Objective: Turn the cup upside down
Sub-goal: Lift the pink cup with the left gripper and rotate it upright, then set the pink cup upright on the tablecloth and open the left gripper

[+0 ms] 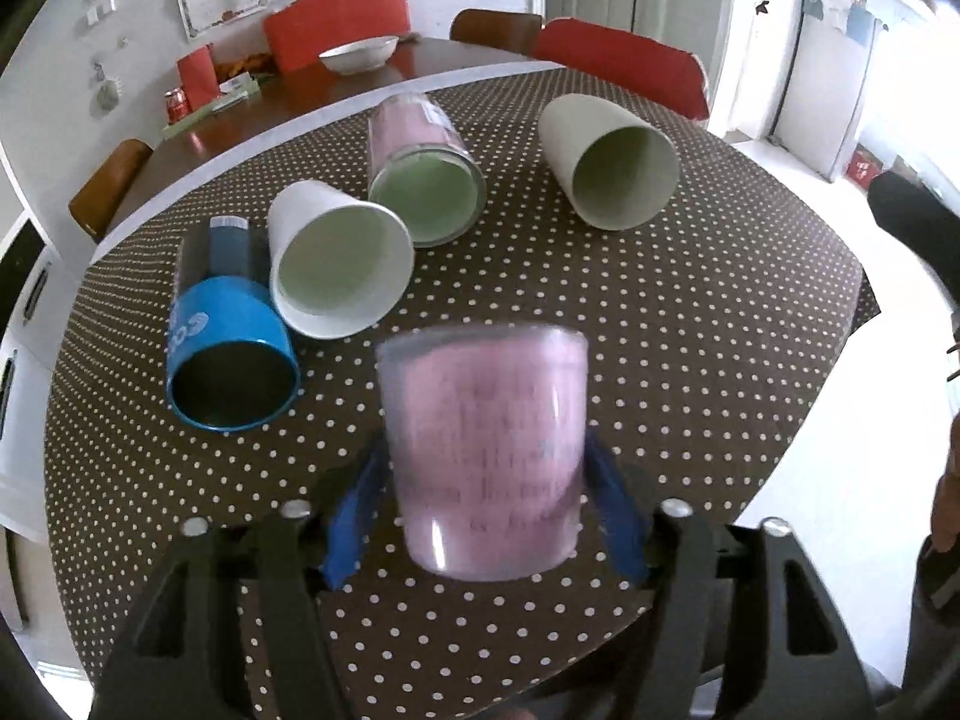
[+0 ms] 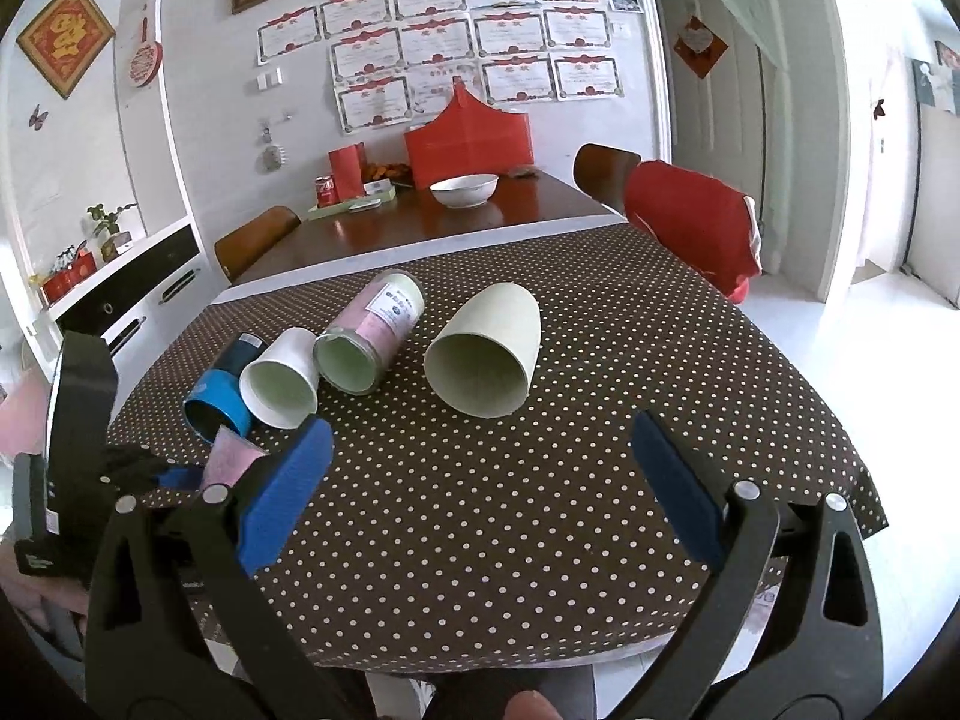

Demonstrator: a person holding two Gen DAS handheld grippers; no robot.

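My left gripper (image 1: 480, 516) is shut on a pink translucent cup (image 1: 486, 450) and holds it above the dotted tablecloth (image 1: 690, 330), wide end away from me; the cup is blurred. The cup's tip also shows in the right wrist view (image 2: 231, 459), behind my right gripper's left finger. My right gripper (image 2: 480, 492) is open and empty above the table's near edge. Several cups lie on their sides: a blue cup (image 1: 231, 354), a white paper cup (image 1: 336, 264), a pink glass with green inside (image 1: 423, 174) and a cream cup (image 1: 606, 159).
A wooden table behind holds a white bowl (image 2: 463, 189), a red can (image 2: 325, 189) and red boxes. Red-covered chairs (image 2: 690, 222) stand at the right. A white sideboard (image 2: 120, 294) is at the left.
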